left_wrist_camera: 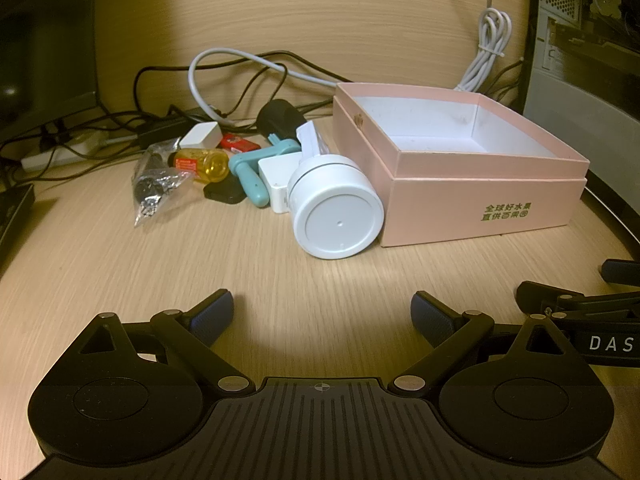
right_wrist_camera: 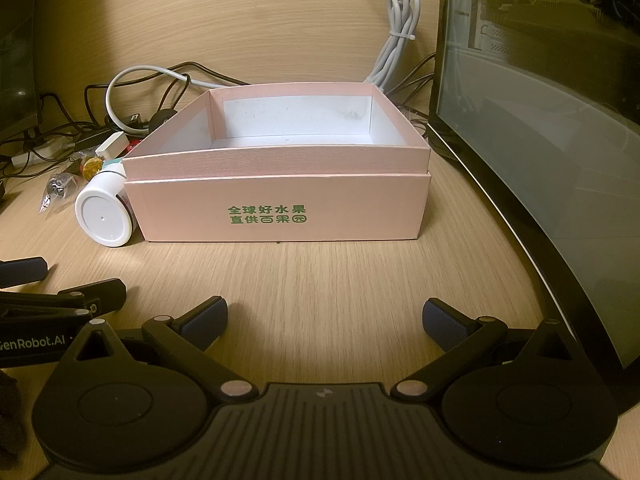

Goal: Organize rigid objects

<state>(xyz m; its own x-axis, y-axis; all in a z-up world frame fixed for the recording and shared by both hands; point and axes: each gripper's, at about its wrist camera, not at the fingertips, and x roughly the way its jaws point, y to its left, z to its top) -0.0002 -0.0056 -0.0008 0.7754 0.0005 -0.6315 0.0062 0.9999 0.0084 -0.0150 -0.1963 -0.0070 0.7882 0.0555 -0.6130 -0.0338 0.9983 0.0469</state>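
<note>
An open pink box (left_wrist_camera: 476, 200) (right_wrist_camera: 280, 208) with a white inside stands on the wooden desk; nothing shows inside it. A white cylinder (left_wrist_camera: 336, 208) (right_wrist_camera: 105, 216) lies on its side against the box's left wall. Behind it lie a white adapter (left_wrist_camera: 278, 178), a teal plastic piece (left_wrist_camera: 250, 176), a yellow bottle (left_wrist_camera: 204, 164), a black flat piece (left_wrist_camera: 224, 193), a red item (left_wrist_camera: 238, 143), a white block (left_wrist_camera: 200, 135) and a clear bag of dark parts (left_wrist_camera: 154, 184). My left gripper (left_wrist_camera: 322, 316) is open and empty, short of the cylinder. My right gripper (right_wrist_camera: 325, 320) is open and empty, facing the box front.
Black and white cables (left_wrist_camera: 224, 80) and a power strip (left_wrist_camera: 60, 154) lie behind the pile. A bundled white cable (right_wrist_camera: 396, 40) hangs behind the box. A dark monitor (right_wrist_camera: 540, 140) stands to the right. The right gripper's fingers show at the left wrist view's right edge (left_wrist_camera: 576, 300).
</note>
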